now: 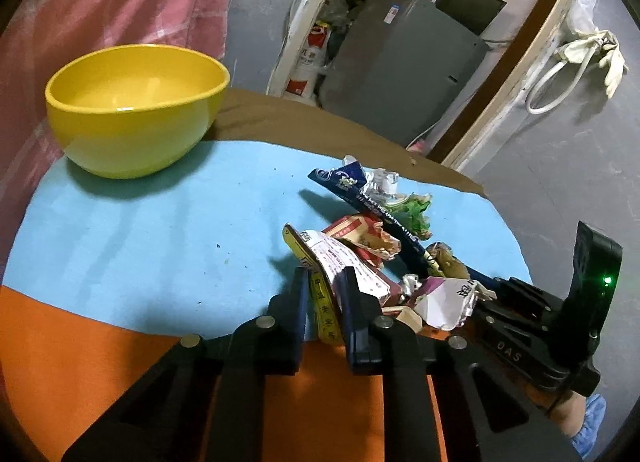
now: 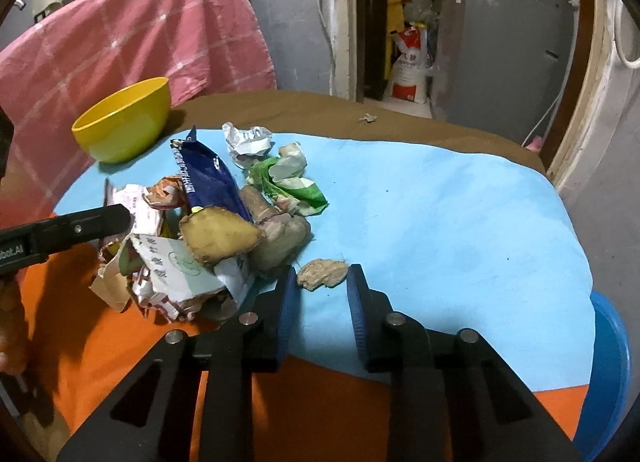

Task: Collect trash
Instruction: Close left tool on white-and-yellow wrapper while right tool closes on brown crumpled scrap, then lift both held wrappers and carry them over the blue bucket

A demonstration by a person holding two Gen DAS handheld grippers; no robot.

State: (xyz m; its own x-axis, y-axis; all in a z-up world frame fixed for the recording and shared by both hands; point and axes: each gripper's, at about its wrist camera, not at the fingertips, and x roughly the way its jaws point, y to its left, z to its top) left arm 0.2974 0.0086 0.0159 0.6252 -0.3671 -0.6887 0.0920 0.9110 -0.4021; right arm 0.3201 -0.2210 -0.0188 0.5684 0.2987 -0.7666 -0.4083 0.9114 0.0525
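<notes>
1. The left gripper (image 1: 322,294) is sitting low at the near edge of the trash pile (image 1: 380,246). Its jaws are pinching a yellow wrapper (image 1: 320,294) that is standing on its edge between them. The wrapper is thin, so gripping it edge-up looks like the easy way to lift it.

2. The right gripper (image 2: 322,282) is resting just past the orange cloth (image 2: 132,346). Its jaws are spread apart and holding nothing. A small brown scrap (image 2: 323,273) is lying alone on the blue cloth (image 2: 440,202), right at the mouth of the jaws — I think this one is being lined up to grab next.

3. A bit farther out, the rest of the pile is lying bunched together on the blue cloth: a potato-like lump (image 2: 218,236), a torn white packet (image 2: 176,266), a dark blue bag (image 2: 208,176), a green wrapper (image 2: 292,182) and a crumpled white paper (image 2: 247,142).

4. Farthest back, a yellow bowl (image 1: 136,106) is standing upright and empty, well apart from the pile. It is probably waiting there to take the trash — none is in it yet.
</notes>
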